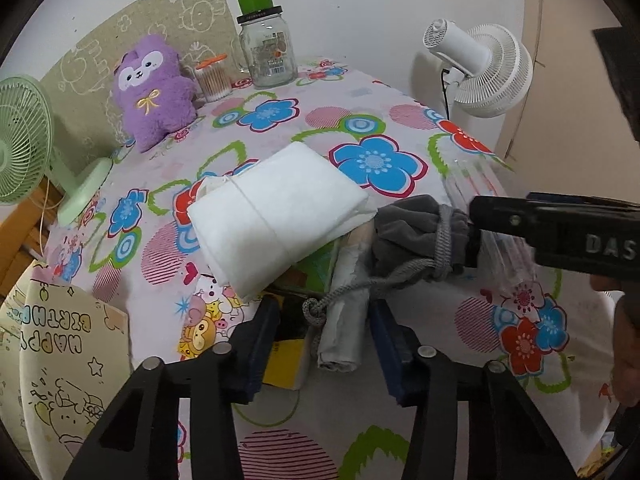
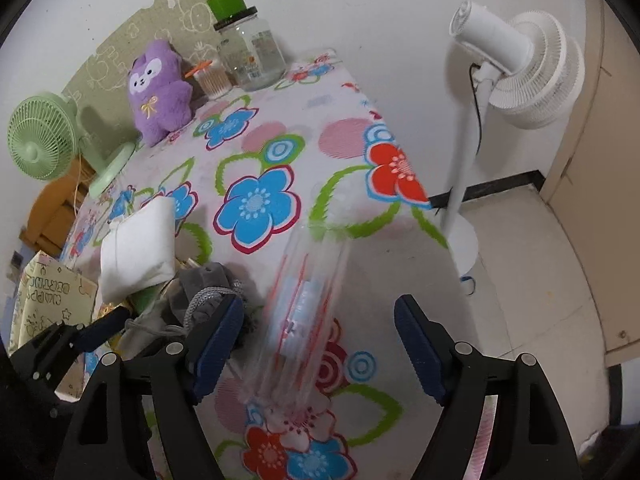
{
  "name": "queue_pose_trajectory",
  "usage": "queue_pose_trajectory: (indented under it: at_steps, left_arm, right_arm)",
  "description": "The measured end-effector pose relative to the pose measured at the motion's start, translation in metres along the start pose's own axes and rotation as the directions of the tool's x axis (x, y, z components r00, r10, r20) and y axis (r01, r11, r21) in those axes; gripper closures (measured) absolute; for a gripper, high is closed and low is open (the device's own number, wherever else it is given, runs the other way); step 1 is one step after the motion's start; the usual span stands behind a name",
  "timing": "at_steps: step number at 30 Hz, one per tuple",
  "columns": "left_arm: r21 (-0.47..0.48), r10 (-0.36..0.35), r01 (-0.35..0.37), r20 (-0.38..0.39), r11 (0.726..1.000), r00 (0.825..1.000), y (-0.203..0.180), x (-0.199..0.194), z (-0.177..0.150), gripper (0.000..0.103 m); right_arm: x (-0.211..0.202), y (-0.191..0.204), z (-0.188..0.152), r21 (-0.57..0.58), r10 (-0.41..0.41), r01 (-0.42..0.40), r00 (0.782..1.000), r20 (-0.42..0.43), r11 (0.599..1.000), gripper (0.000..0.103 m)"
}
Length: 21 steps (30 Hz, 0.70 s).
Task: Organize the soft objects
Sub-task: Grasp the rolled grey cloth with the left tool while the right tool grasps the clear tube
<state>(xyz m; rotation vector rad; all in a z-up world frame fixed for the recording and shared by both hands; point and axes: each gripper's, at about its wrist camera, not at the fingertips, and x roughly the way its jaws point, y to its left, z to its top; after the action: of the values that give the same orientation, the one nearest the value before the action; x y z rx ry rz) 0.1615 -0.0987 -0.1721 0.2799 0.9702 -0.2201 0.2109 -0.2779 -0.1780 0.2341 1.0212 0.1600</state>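
item: left gripper [image 1: 324,344], part-closed around a grey folded cloth [image 1: 344,320] without visible grip, near the desk's [image 1: 280,460] front edge; right gripper [image 2: 320,344] released around a clear bag [image 2: 308,300], readying sorting.

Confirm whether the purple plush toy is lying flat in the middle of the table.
No: the purple plush toy sits upright at the table's far edge against the wall.

**Both grippers open, close by the grey pouch**

My left gripper [image 1: 323,305] points steeply down, just below the grey pouch [image 1: 412,232]. Its jaws stand apart, and the pads do not press on anything that I can see. The cord of the pouch runs down between them.

My right gripper [image 2: 320,300] is to the right of the pouch, also tilted down, with the jaws wide apart. Its left pad [image 2: 220,336] lies against the pouch. The other pad is well away from it.
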Motion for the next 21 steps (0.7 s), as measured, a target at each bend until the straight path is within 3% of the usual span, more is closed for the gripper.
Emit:
queue_pose_trajectory:
  at_steps: [7, 8, 12, 13, 16, 21]
  left_arm:
    - [0.044, -0.015, 0.015, -0.013, 0.999, 1.0, 0.0, 0.0, -0.002, 0.058]
    - [0.05, -0.016, 0.017, -0.013, 0.999, 1.0, -0.001, 0.0, -0.003, 0.052]
    - [0.071, -0.074, 0.076, -0.037, 0.995, 0.997, -0.01, 0.006, -0.004, 0.008]
    - [0.075, -0.071, 0.074, -0.039, 0.994, 0.997, -0.013, 0.008, -0.005, 0.008]
    - [0.066, -0.048, 0.049, -0.021, 0.997, 0.999, -0.015, 0.007, -0.007, 0.014]
    - [-0.03, -0.052, 0.051, -0.004, 0.998, 0.999, 0.01, 0.001, -0.003, 0.059]
  right_arm:
    - [0.009, 0.007, 0.002, -0.023, -0.066, 0.066, 0.998, 0.005, 0.998, 0.023]
    - [0.01, 0.007, 0.002, -0.024, -0.068, 0.068, 0.998, 0.006, 0.997, 0.023]
    - [0.01, 0.007, 0.002, -0.026, -0.074, 0.075, 0.997, 0.011, 0.997, 0.023]
    - [0.011, 0.008, 0.003, -0.029, -0.078, 0.079, 0.997, 0.012, 0.996, 0.023]
    - [0.012, 0.009, 0.003, -0.041, -0.085, 0.085, 0.996, 0.017, 0.996, 0.023]
    - [0.012, 0.008, 0.003, -0.04, -0.081, 0.082, 0.996, 0.031, 0.996, 0.023]
